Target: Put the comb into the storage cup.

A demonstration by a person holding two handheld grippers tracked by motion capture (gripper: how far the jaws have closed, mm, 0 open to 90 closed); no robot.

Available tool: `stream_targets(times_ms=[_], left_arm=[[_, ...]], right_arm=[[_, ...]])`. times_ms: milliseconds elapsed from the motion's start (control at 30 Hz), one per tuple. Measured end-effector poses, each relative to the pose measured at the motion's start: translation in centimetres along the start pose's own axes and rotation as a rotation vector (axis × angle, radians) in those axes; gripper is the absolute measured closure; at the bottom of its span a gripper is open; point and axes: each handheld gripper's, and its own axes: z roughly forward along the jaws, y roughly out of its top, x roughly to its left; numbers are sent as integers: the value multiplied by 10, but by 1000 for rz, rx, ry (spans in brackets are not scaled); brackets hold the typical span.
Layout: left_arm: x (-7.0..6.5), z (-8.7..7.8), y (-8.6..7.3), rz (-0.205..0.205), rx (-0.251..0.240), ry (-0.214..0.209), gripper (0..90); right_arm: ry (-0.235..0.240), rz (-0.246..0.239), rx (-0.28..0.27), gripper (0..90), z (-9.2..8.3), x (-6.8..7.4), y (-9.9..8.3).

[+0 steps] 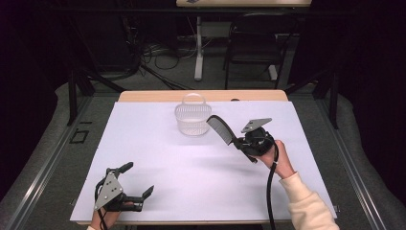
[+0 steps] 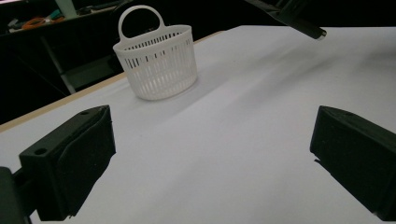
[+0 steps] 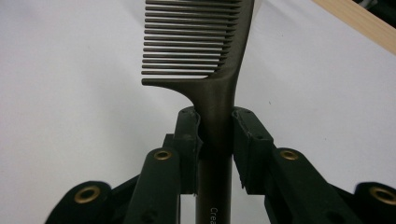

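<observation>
Comb [image 1: 219, 128] being carried above worktop [image 1: 158, 143], right hand-held gripper [image 1: 235, 143] clamping its handle, nearing basket [image 1: 192, 119]. Next: tipping comb in. Left hand-held gripper [image 1: 139, 184] idling, jaws apart.

- Right gripper [image 1: 235, 142]: black, grey three-cornered plate on top, thick black cable, brass-ringed screw holes.
- Left gripper [image 1: 139, 181]: black, same grey plate.
- Cream sleeve [image 1: 306, 206].
</observation>
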Motion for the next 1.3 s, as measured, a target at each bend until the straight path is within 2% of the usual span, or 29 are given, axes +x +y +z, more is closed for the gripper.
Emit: stream_targets(times_ms=[600,867,1300], left_arm=[[0,0,0,1,5,2,0],[0,1,0,4,3,2,1],[0,1,0,2,3,-2,0]], right_arm=[[-45,-3,-56,728,-3,1,5],[-68,-18,-83,728,-1,-2,15],[-85,-10,-124,728,4,-5,29]])
